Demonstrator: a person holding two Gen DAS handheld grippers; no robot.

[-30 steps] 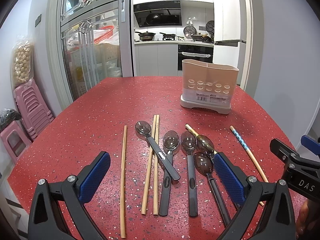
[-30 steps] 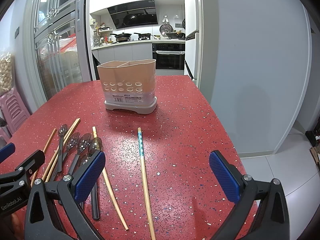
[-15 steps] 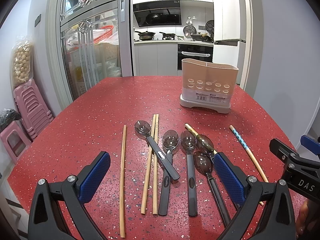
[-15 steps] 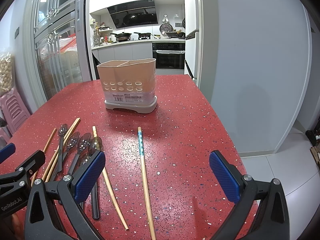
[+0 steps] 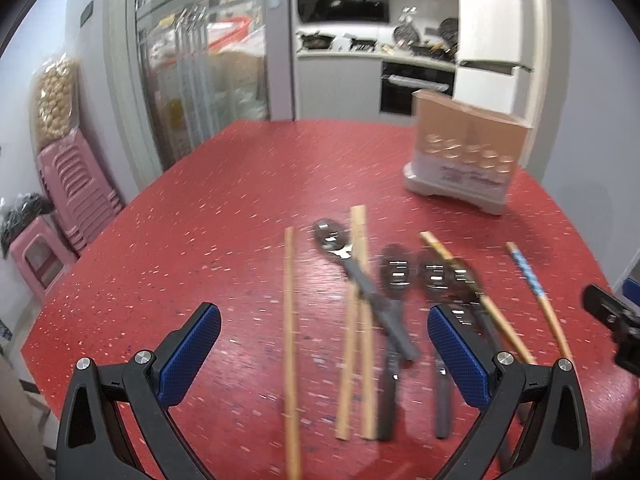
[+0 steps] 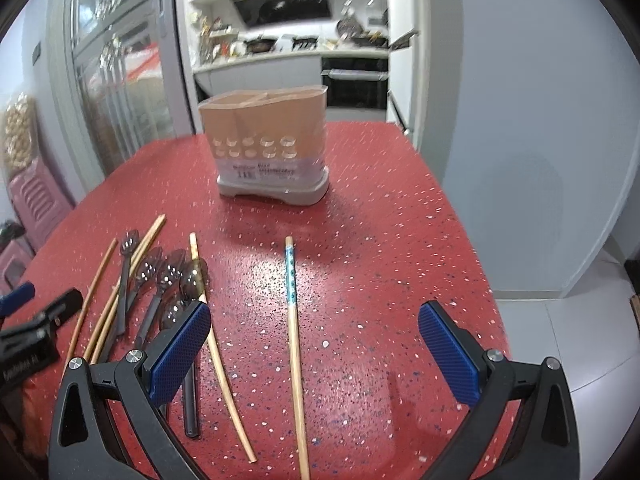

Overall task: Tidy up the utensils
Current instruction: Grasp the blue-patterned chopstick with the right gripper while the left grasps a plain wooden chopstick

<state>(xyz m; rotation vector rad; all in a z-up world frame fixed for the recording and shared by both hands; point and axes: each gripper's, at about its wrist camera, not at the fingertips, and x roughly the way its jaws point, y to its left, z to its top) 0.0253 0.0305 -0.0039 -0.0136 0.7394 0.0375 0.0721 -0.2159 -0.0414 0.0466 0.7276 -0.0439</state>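
While nothing is picked up yet, left wrist view, blurred: left gripper (image 5: 324,344) hangs above the red tabletop (image 5: 224,216), fingers (image 5: 192,350) spread wide and holding nothing, with the utensils laid out just ahead. A single plain chopstick (image 5: 289,320) lies leftmost, a pair of chopsticks (image 5: 358,320) beside it with one spoon (image 5: 360,280) crossing over the pair, then more dark-handled spoons (image 5: 394,312) side by side, a chopstick (image 5: 476,296) running under the rightmost spoons, and a blue-patterned chopstick (image 5: 534,292) apart on the right. The utensil holder (image 5: 466,160) stands upright at the far right of the tabletop, well apart from the pile; its inside is not readable here. Judgement: the single chopstick sits roughly between the fingers and touches nothing, so it looks the cleanest first grab; come down straight, pinch near mid-length, avoid the crossed spoon. Right wrist view, sharper: right gripper (image 6: 314,344) also released, fingers (image 6: 182,348) wide and empty, the blue-patterned chopstick (image 6: 292,320) lying lengthwise between them on bare tabletop (image 6: 380,220). The holder (image 6: 270,148) is straight ahead, divided compartments showing no utensils from this angle. Judgement: close across the stick's middle so it stays level, then tip it upright before dropping it into a compartment; thin round sticks can roll or pivot in the pinch.
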